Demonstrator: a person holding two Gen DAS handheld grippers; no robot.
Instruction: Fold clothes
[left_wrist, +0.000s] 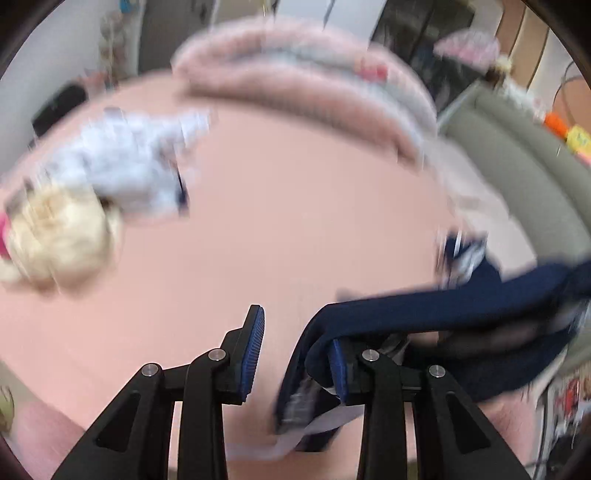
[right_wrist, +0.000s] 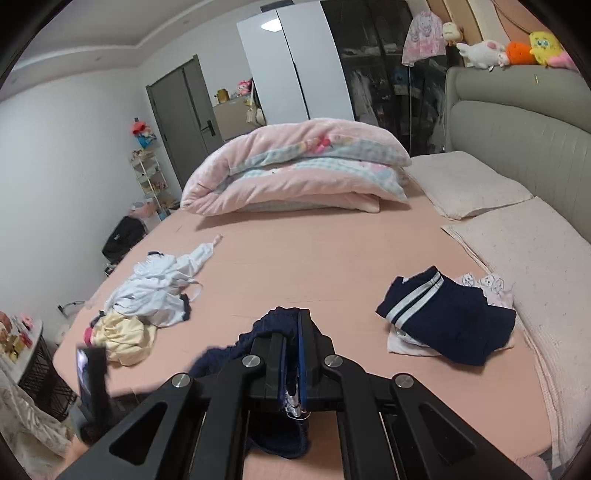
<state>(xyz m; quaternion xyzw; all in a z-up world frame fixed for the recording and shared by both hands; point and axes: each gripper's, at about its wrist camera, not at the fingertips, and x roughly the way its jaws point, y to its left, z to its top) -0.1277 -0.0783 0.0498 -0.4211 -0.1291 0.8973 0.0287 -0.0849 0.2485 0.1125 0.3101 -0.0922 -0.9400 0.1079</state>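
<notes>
1. The pink bed (right_wrist: 314, 258) carries a folded quilt (right_wrist: 295, 166) far off, and a folded navy stack (right_wrist: 450, 325) at right.
2. White garments (right_wrist: 159, 291) lie left.
3. The right gripper (right_wrist: 293, 354) is clamped on navy knitwear (right_wrist: 273, 325), near centre.
4. The left gripper (left_wrist: 295, 354) is spread wide; the knitwear drapes over its right finger.

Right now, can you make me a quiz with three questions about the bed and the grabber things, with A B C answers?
1. Where is the folded pink quilt?
A. far side of the bed
B. on the floor
C. in the right gripper

2. What colour is the cloth in the right gripper?
A. yellow
B. navy
C. red

3. How is the left gripper?
A. open
B. shut
C. out of view

Answers: 1 A, it lies beyond the clothes, before the wardrobe. 2 B, the navy garment sits pinched between its shut fingers. 3 A, a wide gap separates its fingers.
</notes>
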